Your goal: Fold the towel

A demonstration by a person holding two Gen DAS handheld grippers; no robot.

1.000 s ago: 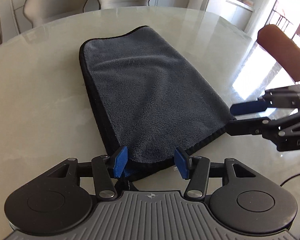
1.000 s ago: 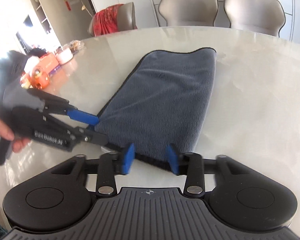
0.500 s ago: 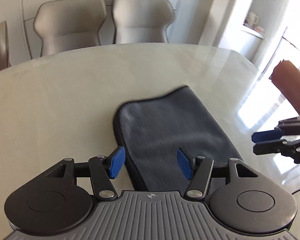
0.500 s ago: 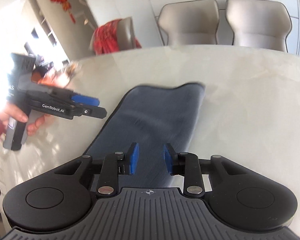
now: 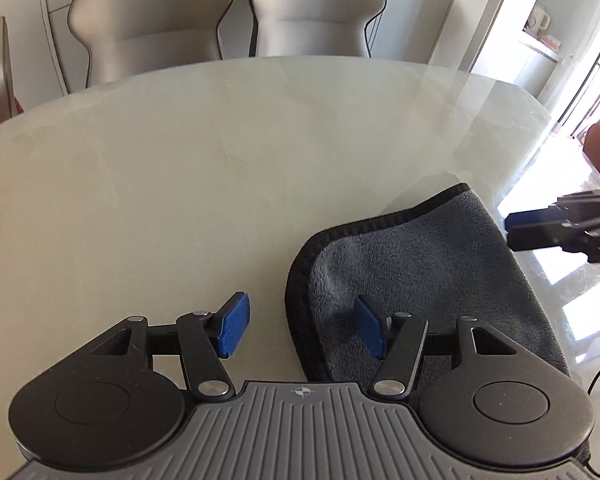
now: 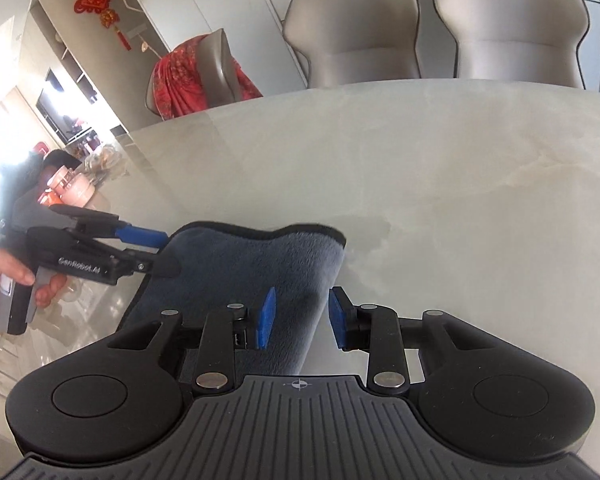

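Note:
A grey towel [image 5: 428,264] with black trim lies folded flat on the pale marble table [image 5: 180,184]; it also shows in the right wrist view [image 6: 260,264]. My left gripper [image 5: 302,330] is open and empty above the towel's far left corner. My right gripper [image 6: 300,318] is open and empty above the towel's right edge. Each gripper shows in the other's view: the right one [image 5: 524,226] at the towel's right side, the left one [image 6: 156,248] at its left side. The towel's near end is hidden under the gripper bodies.
Two beige chairs [image 5: 220,20] stand behind the table's far edge. A chair draped in red cloth [image 6: 196,76] stands at the far left. Jars and small items [image 6: 80,176] sit at the table's left end. Bright glare falls on the table's right side [image 5: 580,280].
Both grippers have moved forward along the towel from its near edge to its far end. Both stayed open. The towel has not moved.

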